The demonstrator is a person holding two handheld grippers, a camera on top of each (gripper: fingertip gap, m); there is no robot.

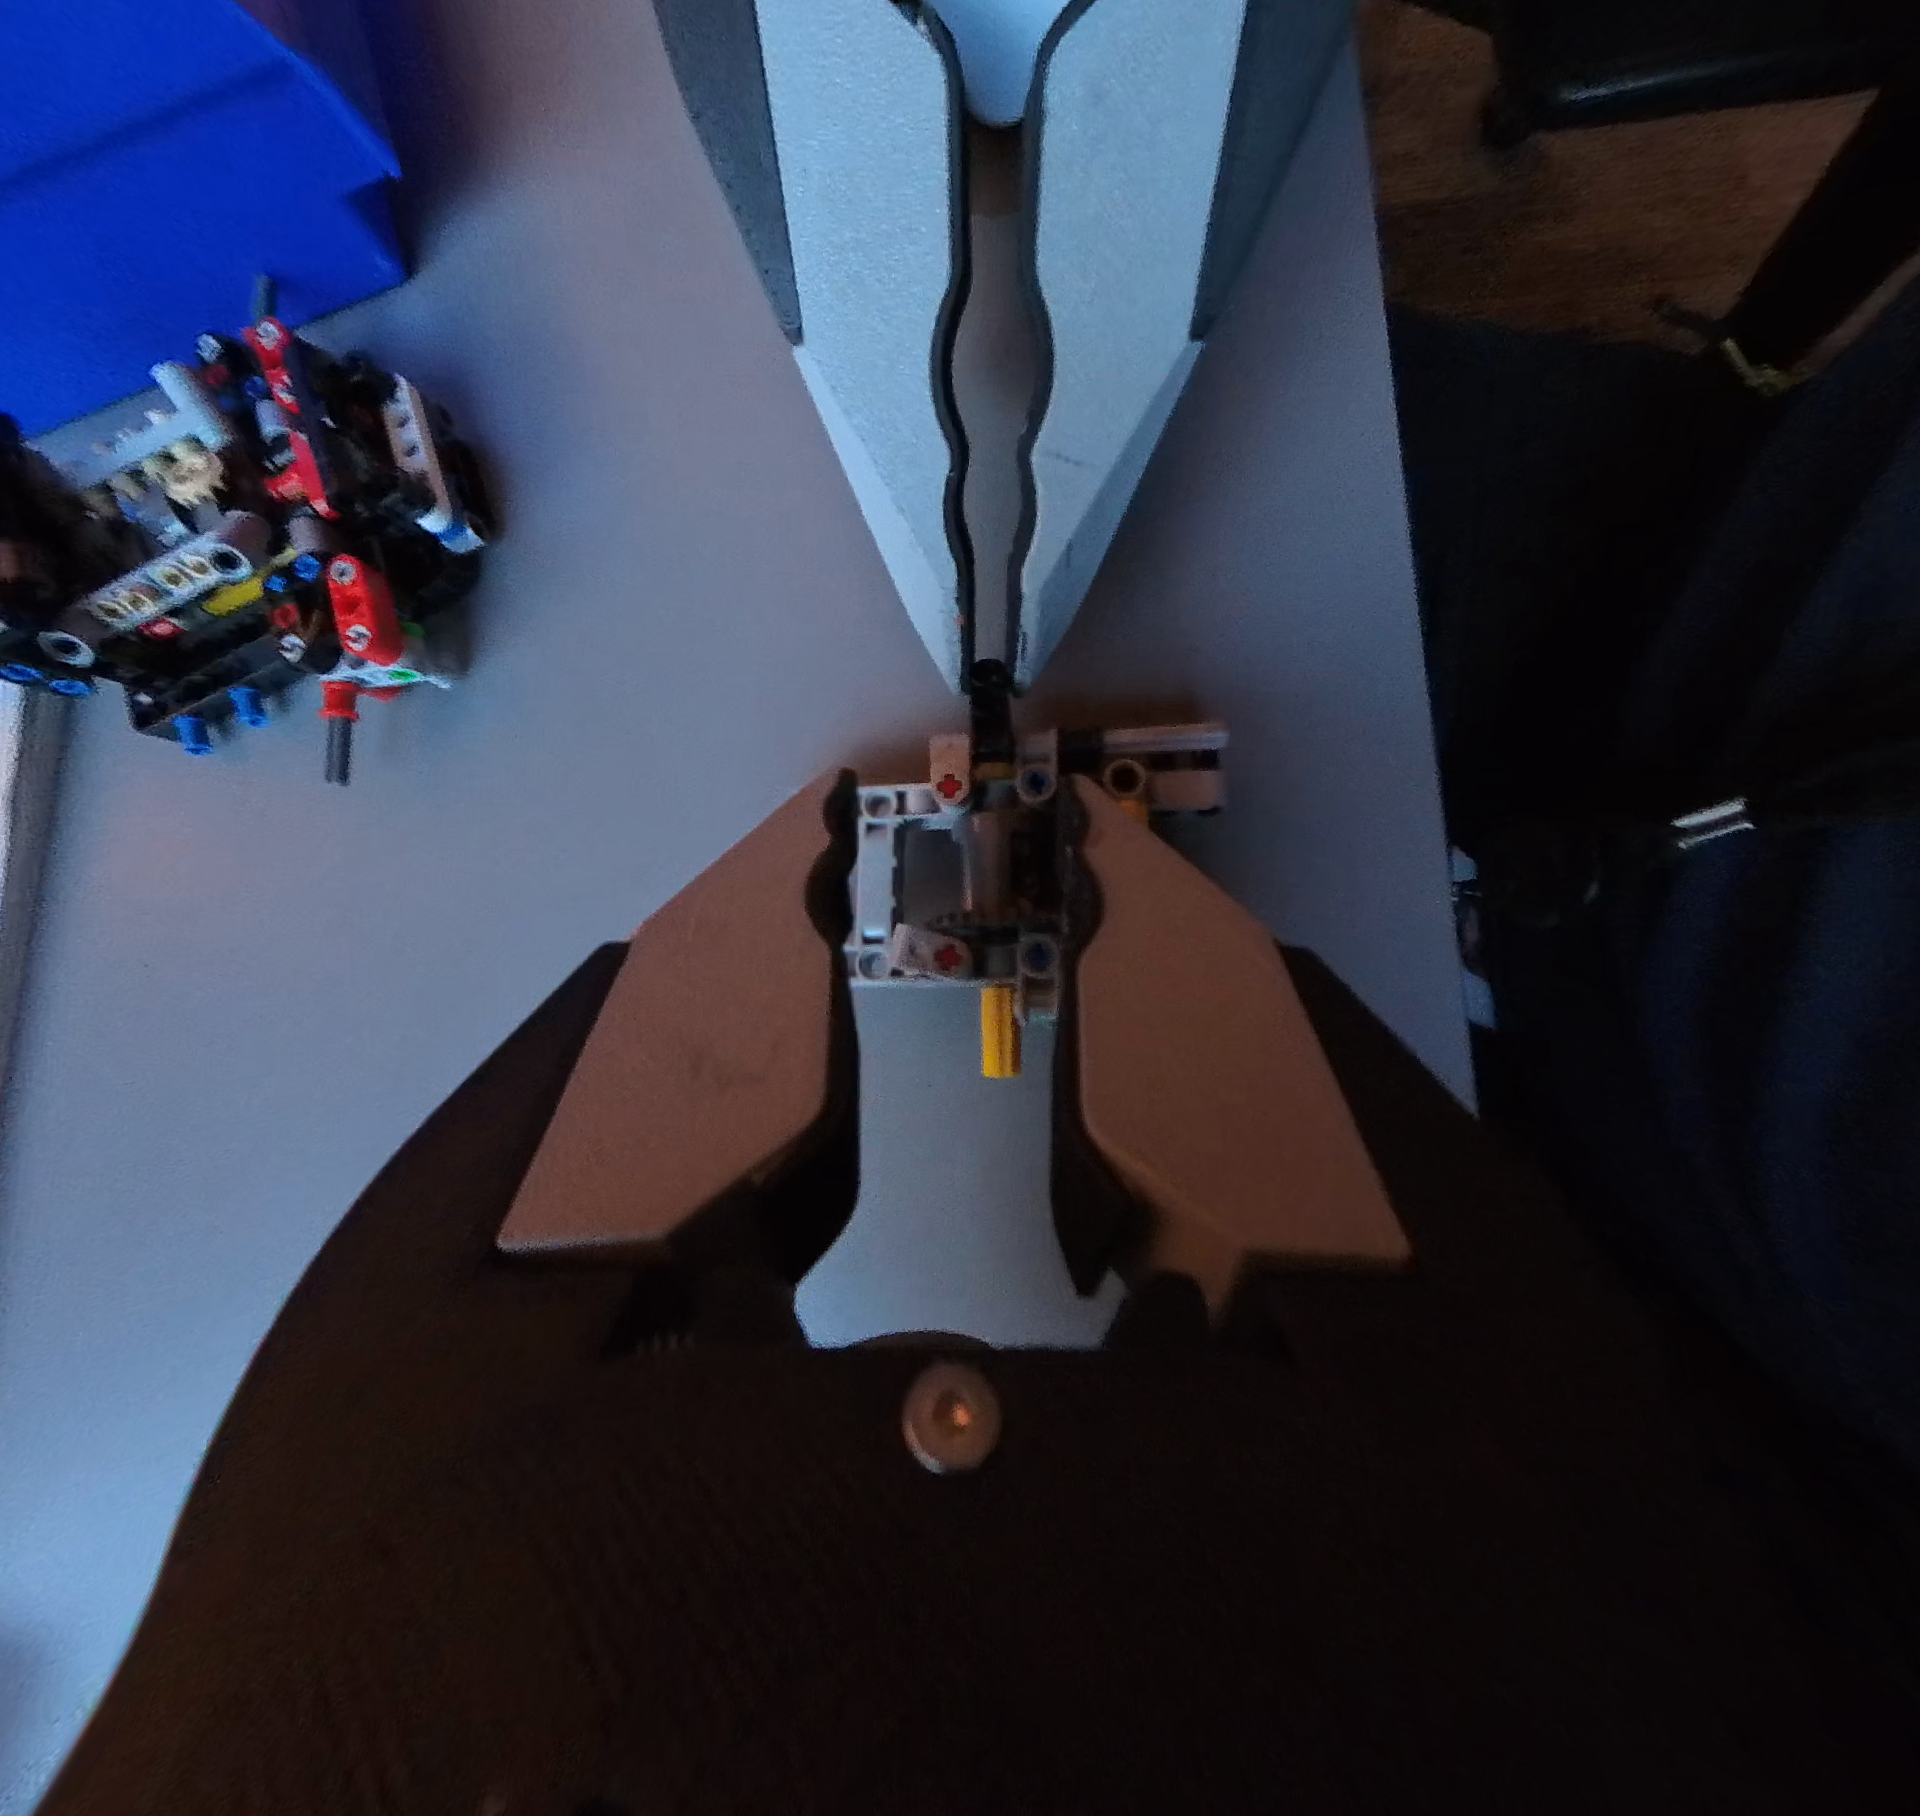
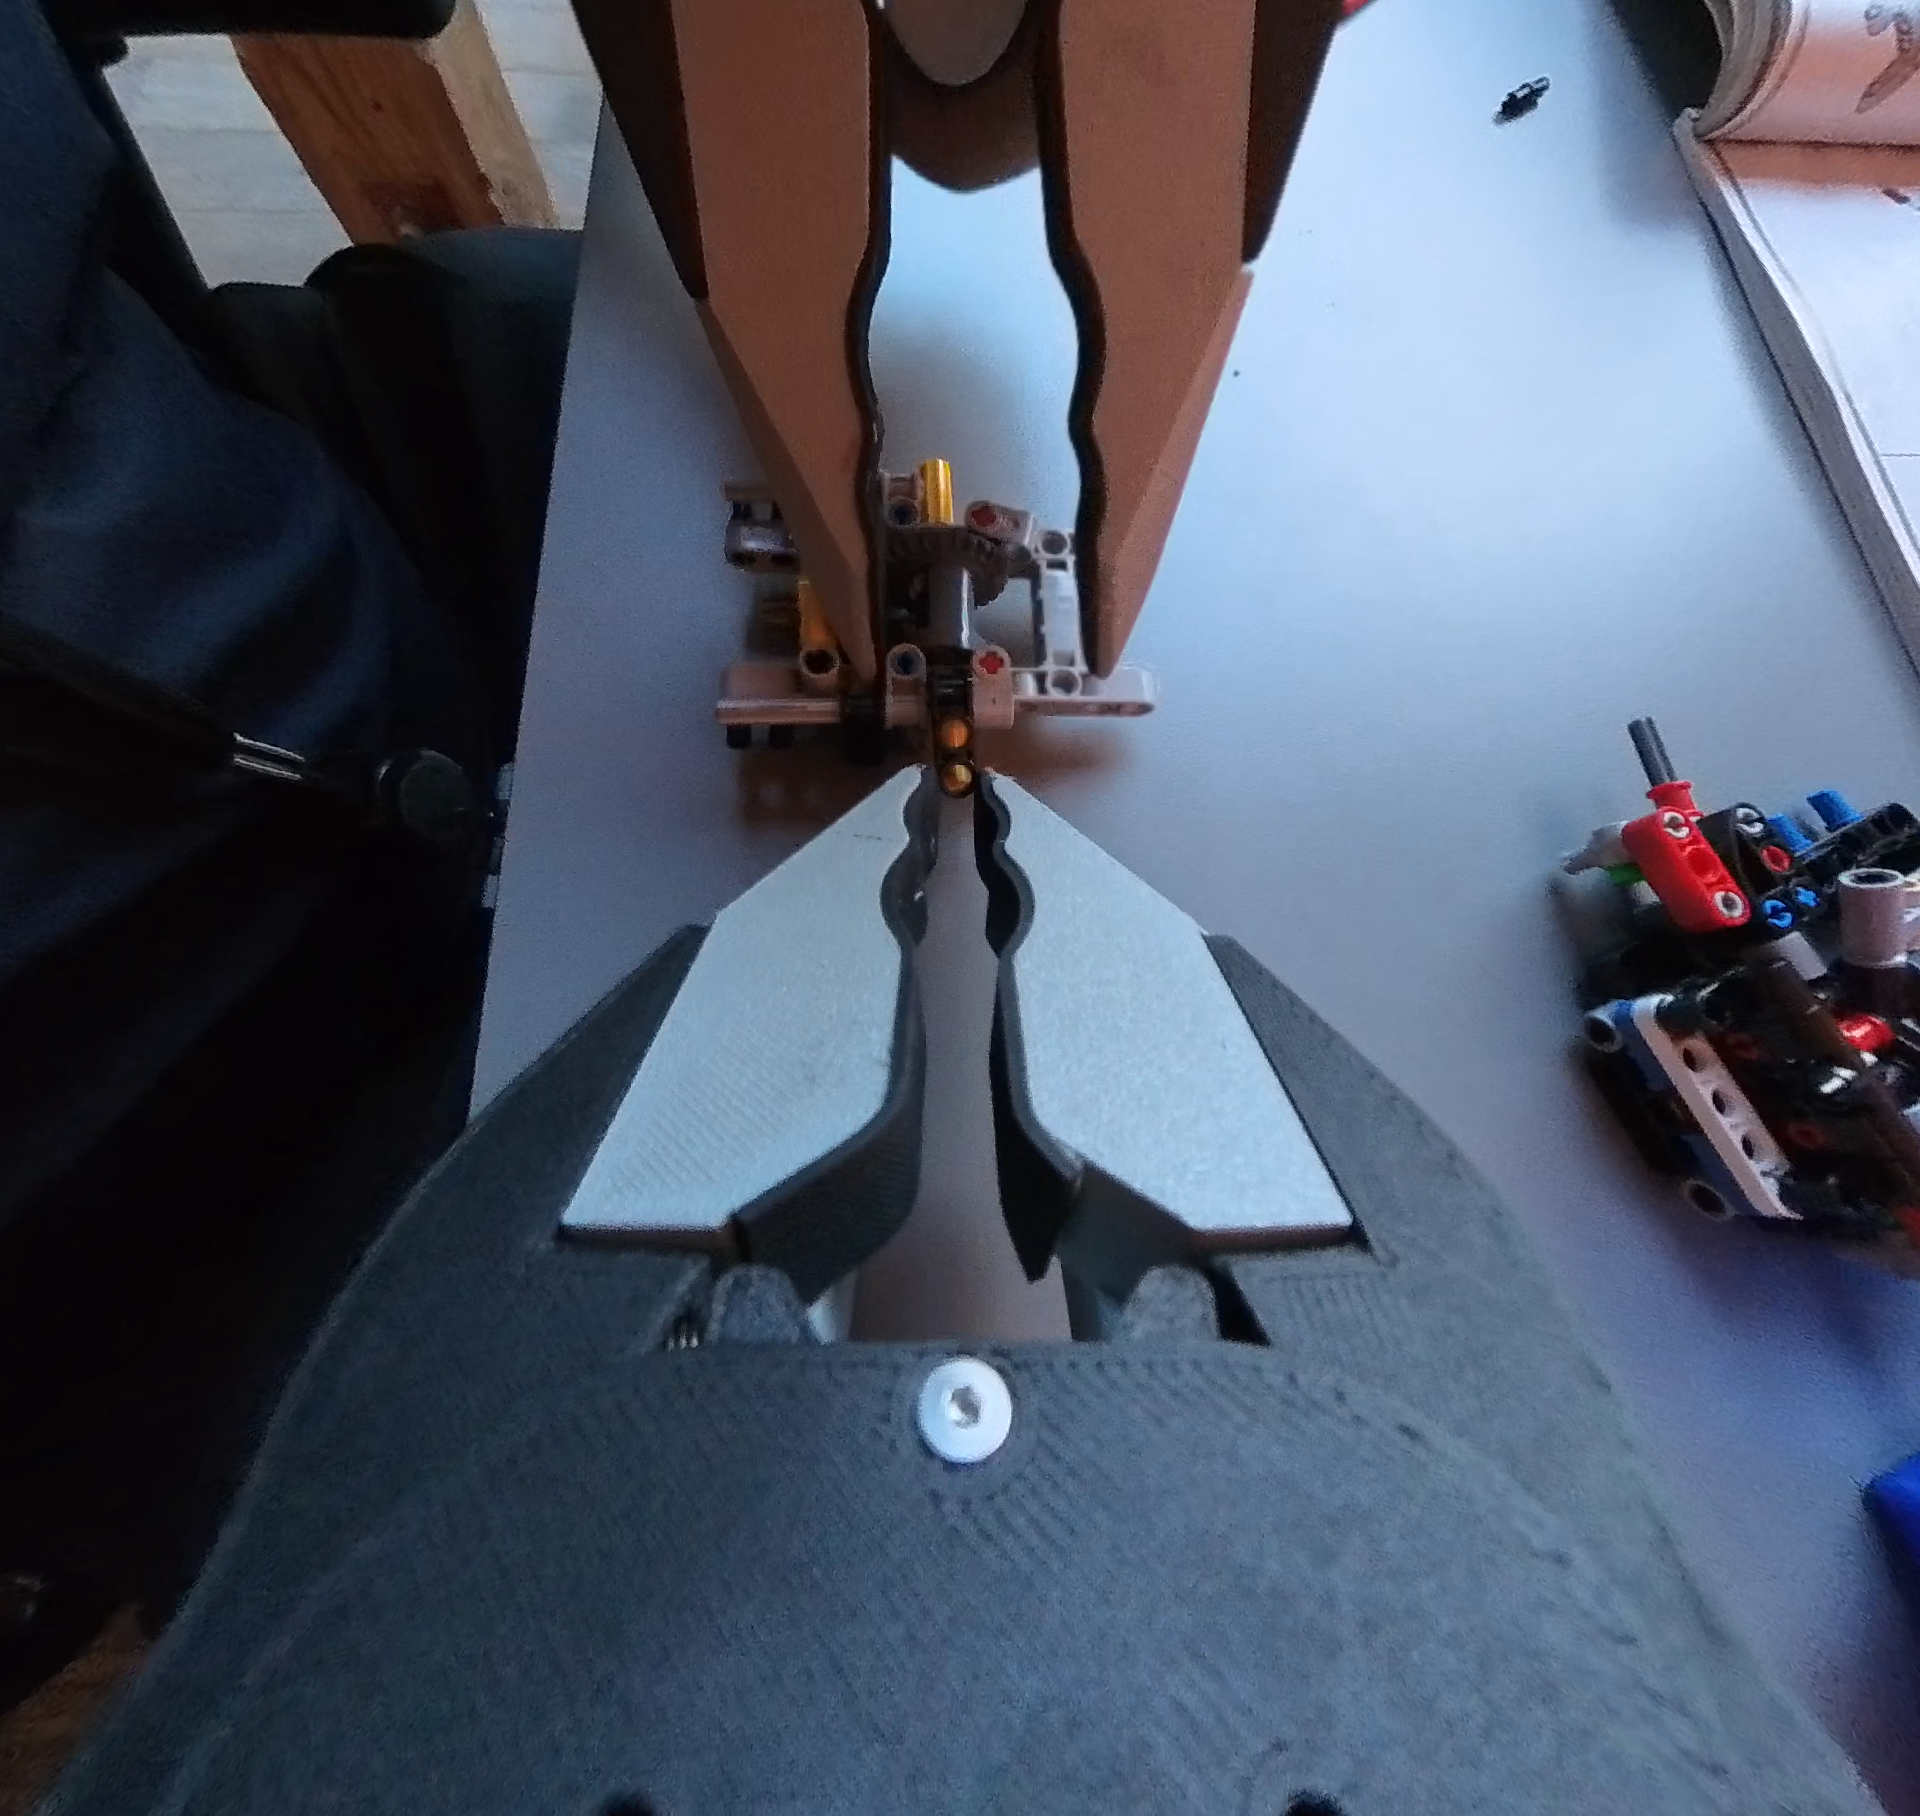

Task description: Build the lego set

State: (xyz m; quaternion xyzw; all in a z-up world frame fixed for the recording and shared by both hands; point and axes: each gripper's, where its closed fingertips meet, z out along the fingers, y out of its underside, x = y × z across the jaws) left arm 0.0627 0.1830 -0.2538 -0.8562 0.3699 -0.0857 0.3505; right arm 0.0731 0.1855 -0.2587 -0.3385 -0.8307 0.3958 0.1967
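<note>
Crowding table point(image 2: 1351, 519): parts cluster point(image 2: 1766, 1018) right, booklet point(image 2: 1818, 104) behind, 2 tools facing

Two grippers point(image 2: 956, 790), two brick assemblies point(image 2: 935, 644), one booklet point(image 2: 1808, 62)

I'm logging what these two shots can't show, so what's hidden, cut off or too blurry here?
- Left wrist view: the grey frame assembly has its sides covered by the left gripper's fingers.
- Left wrist view: the brick model is blurred and cut by the left edge.
- Right wrist view: the open booklet runs off the right edge.
</note>
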